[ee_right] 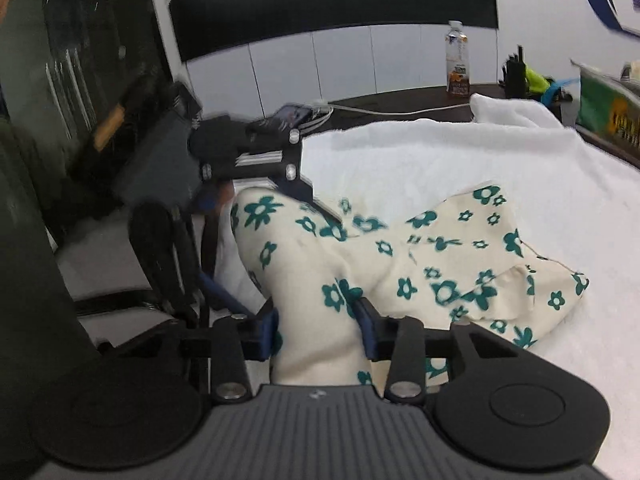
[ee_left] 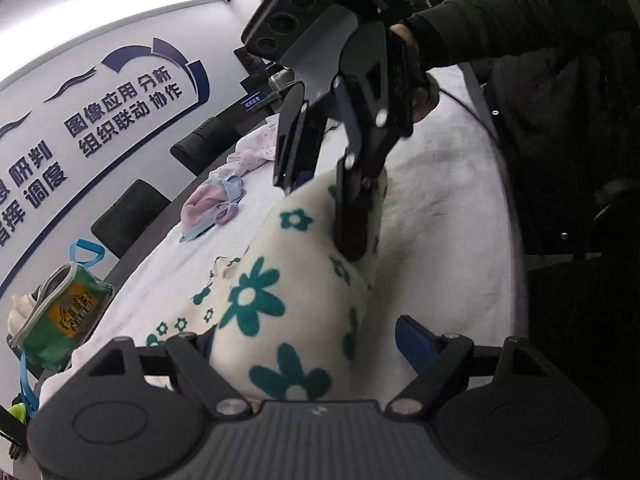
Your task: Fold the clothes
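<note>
The left gripper [ee_left: 304,344] stands wide apart around a raised fold of the flowered garment [ee_left: 280,280], which lies half-lifted on the white blanket [ee_left: 440,184]. The right gripper [ee_right: 318,332] seems clamped on another bunch of it, though blur makes that uncertain. The cloth looks soft, light and floppy, best taken at an edge or corner. Well apart sit a pink bundle of clothes [ee_left: 212,204], a green bag [ee_left: 60,312] and a bottle [ee_right: 457,60]; nothing blocks the fold.
</note>
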{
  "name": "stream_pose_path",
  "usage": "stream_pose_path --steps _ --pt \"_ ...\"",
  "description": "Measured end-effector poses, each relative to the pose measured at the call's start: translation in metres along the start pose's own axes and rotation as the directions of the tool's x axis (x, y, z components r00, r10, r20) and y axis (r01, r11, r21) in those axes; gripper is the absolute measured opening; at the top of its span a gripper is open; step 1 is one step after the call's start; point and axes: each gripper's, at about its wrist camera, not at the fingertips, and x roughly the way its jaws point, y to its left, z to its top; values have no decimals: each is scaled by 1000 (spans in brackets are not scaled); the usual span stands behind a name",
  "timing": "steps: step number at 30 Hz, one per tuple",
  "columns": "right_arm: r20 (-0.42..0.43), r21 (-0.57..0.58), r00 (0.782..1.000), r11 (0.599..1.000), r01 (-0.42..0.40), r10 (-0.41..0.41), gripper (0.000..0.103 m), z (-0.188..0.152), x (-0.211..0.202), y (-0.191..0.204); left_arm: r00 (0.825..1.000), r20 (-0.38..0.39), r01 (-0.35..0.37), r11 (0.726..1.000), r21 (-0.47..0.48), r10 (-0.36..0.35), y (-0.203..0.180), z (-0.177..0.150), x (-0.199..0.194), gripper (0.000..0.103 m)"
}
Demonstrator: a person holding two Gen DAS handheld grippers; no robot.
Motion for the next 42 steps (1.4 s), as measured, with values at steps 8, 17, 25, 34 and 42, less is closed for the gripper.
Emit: stream_pose_path --steps 8,17,25,34,42 --pt "106 -84 993 995 62 -53 91 -15 -15 7 982 63 187 890 -416 -177 77 -19 16 54" --pt "157 -128 966 966 225 -204 78 -12 9 -19 963 85 259 784 -565 -256 128 -25 34 53" --pt "274 443 959 894 -64 -67 36 -26 -5 -110 985 102 156 457 -876 -140 173 -53 53 65" --pt "269 668 897 739 88 -351 49 -30 -22 -126 1000 9 10 223 -975 -6 189 -73 52 64" --pt "209 690 838 683 238 -504 38 -20 -4 -126 990 -125 -135 205 -969 58 177 -62 67 36"
